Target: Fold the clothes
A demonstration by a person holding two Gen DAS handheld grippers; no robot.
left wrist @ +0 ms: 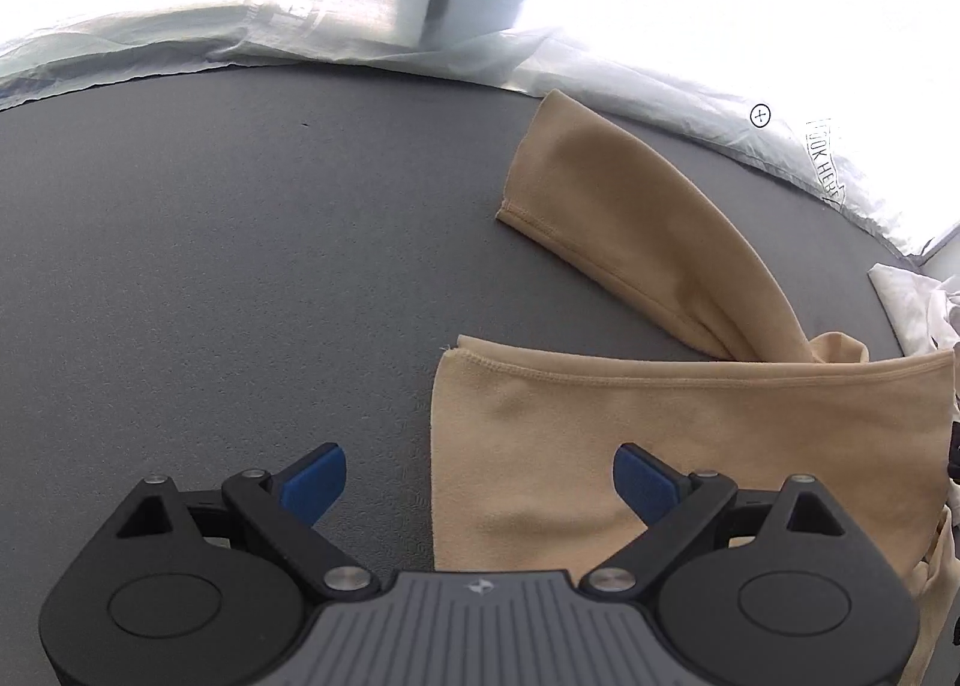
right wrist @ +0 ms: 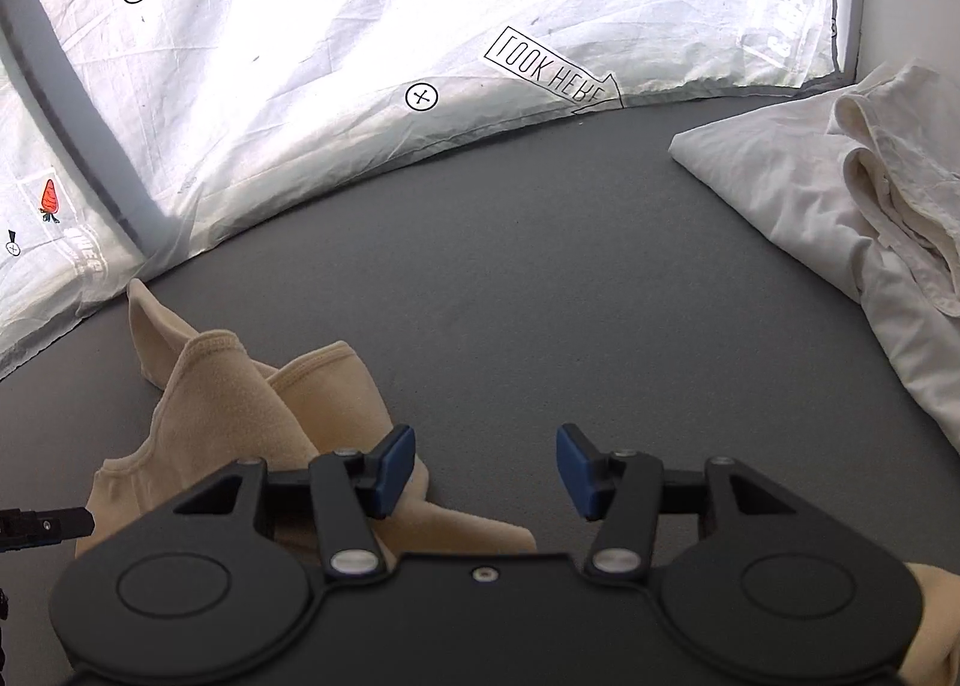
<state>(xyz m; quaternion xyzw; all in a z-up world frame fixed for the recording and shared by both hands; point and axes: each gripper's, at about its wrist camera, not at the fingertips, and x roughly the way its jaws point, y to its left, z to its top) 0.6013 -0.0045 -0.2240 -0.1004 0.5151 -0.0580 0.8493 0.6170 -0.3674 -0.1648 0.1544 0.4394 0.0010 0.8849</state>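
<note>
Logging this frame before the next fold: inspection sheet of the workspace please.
Surface: dark grey mat, bare in the middle.
Job's things: tan garment, partly folded, sleeve spread out flat.
Clutter: white clothes heaped at the right.
Grippers: left gripper open above the garment's edge; right gripper open, nothing between the pads.
Cables: nothing seen.
Surroundings: white printed sheet along the far edge, marked LOOK HERE.
</note>
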